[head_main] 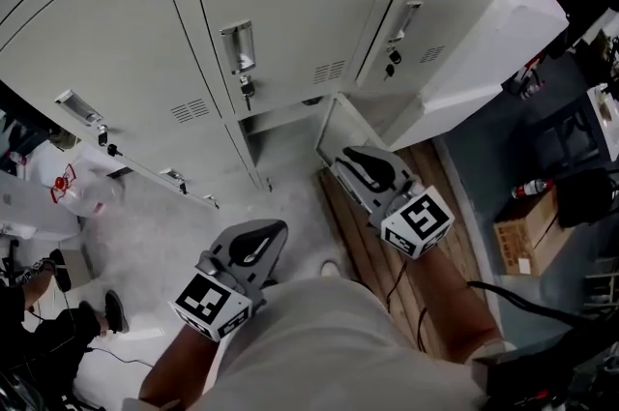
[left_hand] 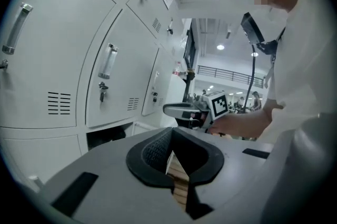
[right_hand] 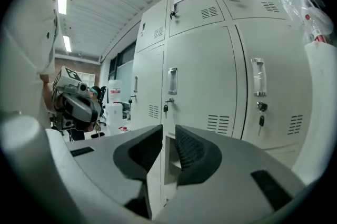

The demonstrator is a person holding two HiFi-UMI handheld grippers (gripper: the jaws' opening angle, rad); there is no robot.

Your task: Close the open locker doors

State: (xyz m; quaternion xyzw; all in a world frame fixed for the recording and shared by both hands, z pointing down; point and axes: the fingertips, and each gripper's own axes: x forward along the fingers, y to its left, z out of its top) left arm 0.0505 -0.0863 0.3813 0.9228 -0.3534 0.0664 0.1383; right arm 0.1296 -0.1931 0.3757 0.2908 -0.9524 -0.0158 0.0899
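Observation:
A bank of grey lockers (head_main: pixel 280 3) fills the far side. One bottom-row door (head_main: pixel 336 131) stands ajar beside its dark compartment (head_main: pixel 280 140). My right gripper (head_main: pixel 351 158) is at that door's free edge. In the right gripper view the thin door edge (right_hand: pixel 168 167) runs between the nearly closed pads of my right gripper (right_hand: pixel 168 136), which looks shut on it. My left gripper (head_main: pixel 266 235) hangs lower left, away from the lockers. Its jaws (left_hand: pixel 171 157) are shut with nothing held, and the open compartment (left_hand: pixel 108 136) shows beyond them.
Wooden planks (head_main: pixel 372 249) lie under my right arm. A white cabinet side (head_main: pixel 484 42) juts out at the right, with a cardboard box (head_main: pixel 527 230) and a bottle (head_main: pixel 530 189) beyond. Plastic bags (head_main: pixel 82 191) and another person's shoe (head_main: pixel 111 310) are at the left.

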